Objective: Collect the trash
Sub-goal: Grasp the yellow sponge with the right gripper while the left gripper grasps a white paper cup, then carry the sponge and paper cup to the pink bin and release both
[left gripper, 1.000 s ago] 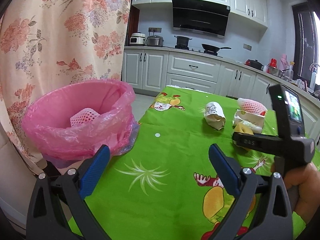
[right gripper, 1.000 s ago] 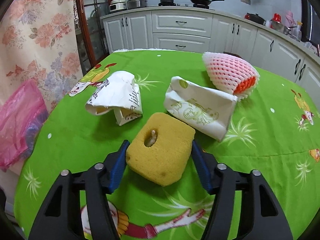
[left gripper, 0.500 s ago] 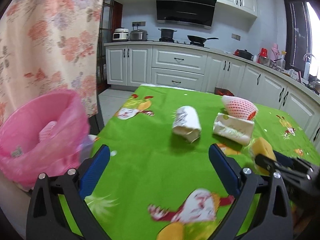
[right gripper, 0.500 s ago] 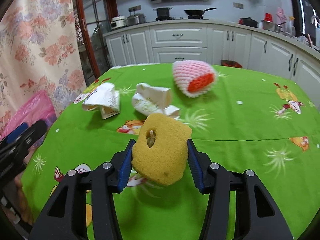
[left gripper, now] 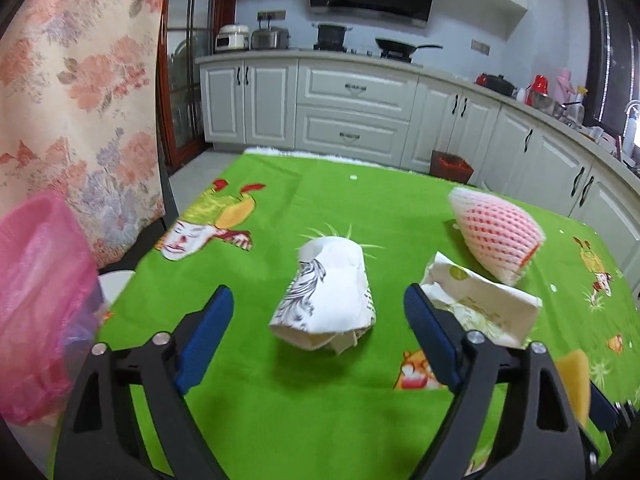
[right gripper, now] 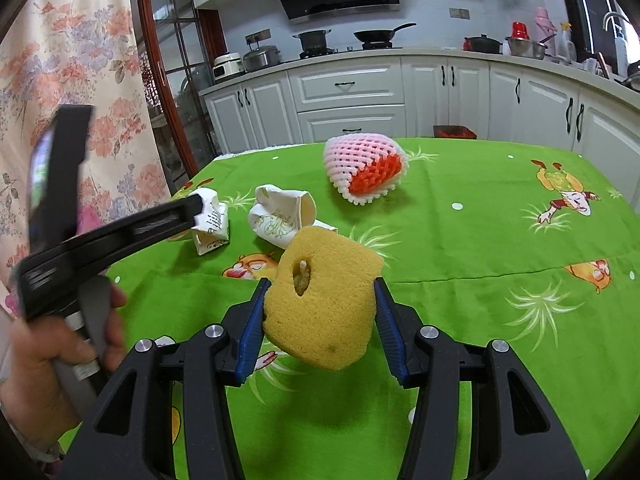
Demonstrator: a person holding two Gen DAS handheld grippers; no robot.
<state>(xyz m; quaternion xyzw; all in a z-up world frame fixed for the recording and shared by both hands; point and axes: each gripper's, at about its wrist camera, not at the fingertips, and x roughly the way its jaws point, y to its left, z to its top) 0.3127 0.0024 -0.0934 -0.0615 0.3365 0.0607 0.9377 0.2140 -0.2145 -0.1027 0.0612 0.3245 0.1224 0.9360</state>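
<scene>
My right gripper (right gripper: 320,312) is shut on a yellow sponge (right gripper: 320,300) with a hole and holds it above the green tablecloth (right gripper: 480,240). My left gripper (left gripper: 318,328) is open and empty, with a crushed white paper cup (left gripper: 326,300) lying between its fingers, a little ahead. A second crumpled white cup (left gripper: 484,304) lies to its right, and a pink foam fruit net (left gripper: 496,234) lies behind that. The pink trash bag (left gripper: 36,308) is at the far left. The sponge shows at the left wrist view's lower right edge (left gripper: 574,384).
A floral curtain (left gripper: 72,100) hangs at the left behind the bag. White kitchen cabinets (left gripper: 352,112) and a counter with pots run along the back. The left gripper's body and the hand holding it (right gripper: 60,280) fill the left of the right wrist view.
The left gripper swung right from the pink bag and closed in on the crushed paper cup. The right gripper lifted the sponge off the table and drew back.
</scene>
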